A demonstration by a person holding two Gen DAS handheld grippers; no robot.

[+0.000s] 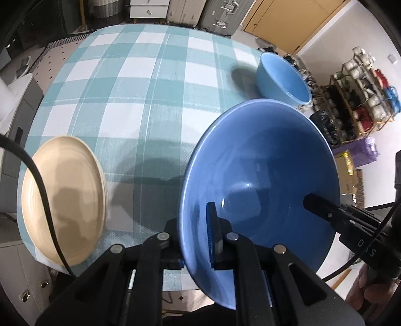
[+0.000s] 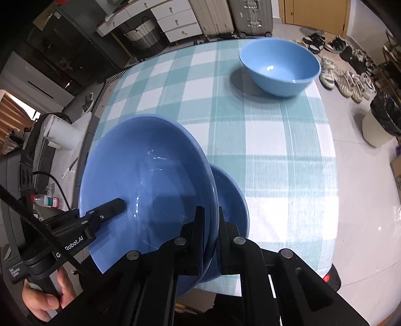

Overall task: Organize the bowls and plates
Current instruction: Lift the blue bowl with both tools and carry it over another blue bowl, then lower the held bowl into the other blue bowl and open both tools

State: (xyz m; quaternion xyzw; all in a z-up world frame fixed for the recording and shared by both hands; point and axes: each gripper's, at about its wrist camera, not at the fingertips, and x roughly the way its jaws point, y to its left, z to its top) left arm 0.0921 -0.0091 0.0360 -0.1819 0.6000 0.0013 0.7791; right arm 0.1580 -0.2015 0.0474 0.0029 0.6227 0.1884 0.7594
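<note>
Both grippers clamp the rim of one dark blue bowl, held over the near edge of the checked table. In the left wrist view my left gripper (image 1: 198, 240) is shut on the bowl's (image 1: 260, 175) left rim; the right gripper's finger (image 1: 325, 210) reaches in from the right. In the right wrist view my right gripper (image 2: 209, 235) is shut on the bowl's (image 2: 150, 180) right rim, and the left gripper's finger (image 2: 110, 208) is inside it. A light blue bowl (image 2: 279, 65) stands at the far right corner (image 1: 282, 80). A cream plate (image 1: 62, 203) lies at the near left edge.
The blue-and-white checked tablecloth (image 1: 140, 100) covers the table (image 2: 263, 140). Suitcases (image 2: 250, 15) and white drawers (image 2: 173, 20) stand beyond the far edge. Shoes (image 2: 348, 80) lie on the floor at the right. A shelf rack (image 1: 361, 90) stands right of the table.
</note>
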